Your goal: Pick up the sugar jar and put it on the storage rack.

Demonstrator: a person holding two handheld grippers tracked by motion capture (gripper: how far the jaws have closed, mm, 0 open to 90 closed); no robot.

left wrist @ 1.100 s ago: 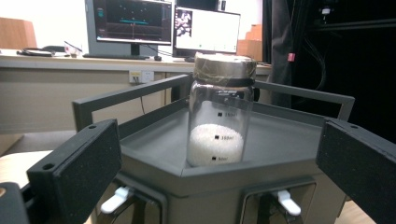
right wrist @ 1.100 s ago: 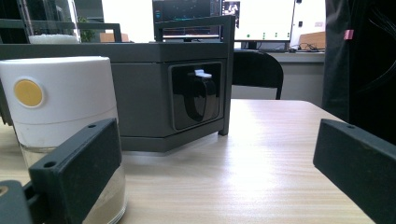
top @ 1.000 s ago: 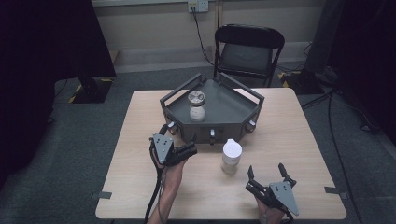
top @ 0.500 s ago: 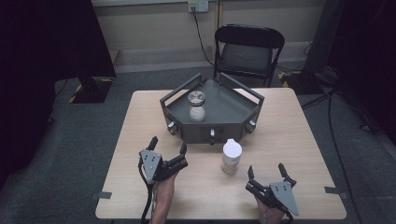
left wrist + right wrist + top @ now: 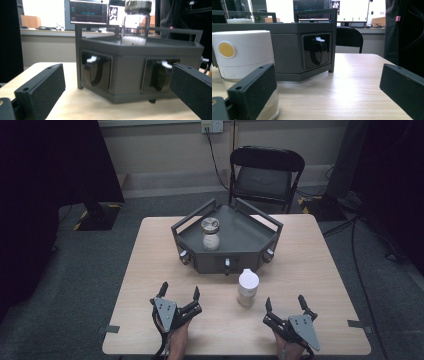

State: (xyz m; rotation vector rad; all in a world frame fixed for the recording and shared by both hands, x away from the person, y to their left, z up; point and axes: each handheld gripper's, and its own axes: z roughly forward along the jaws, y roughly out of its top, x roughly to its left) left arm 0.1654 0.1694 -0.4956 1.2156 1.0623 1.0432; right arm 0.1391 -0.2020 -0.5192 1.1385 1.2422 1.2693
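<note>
Both grippers – left [image 5: 179,292], right [image 5: 285,302] – spread wide, holding nothing. White-capped jar [image 5: 247,287] at 11 o'clock of right gripper, in front of gray tray [image 5: 260,237]. Risk: clumsy reach tips jar – tall, narrow.

Two wide-jawed tools, left tool [image 5: 179,294] and right tool [image 5: 285,303], flanking a white-capped jar [image 5: 247,287] before the grey tray [image 5: 260,255].
</note>
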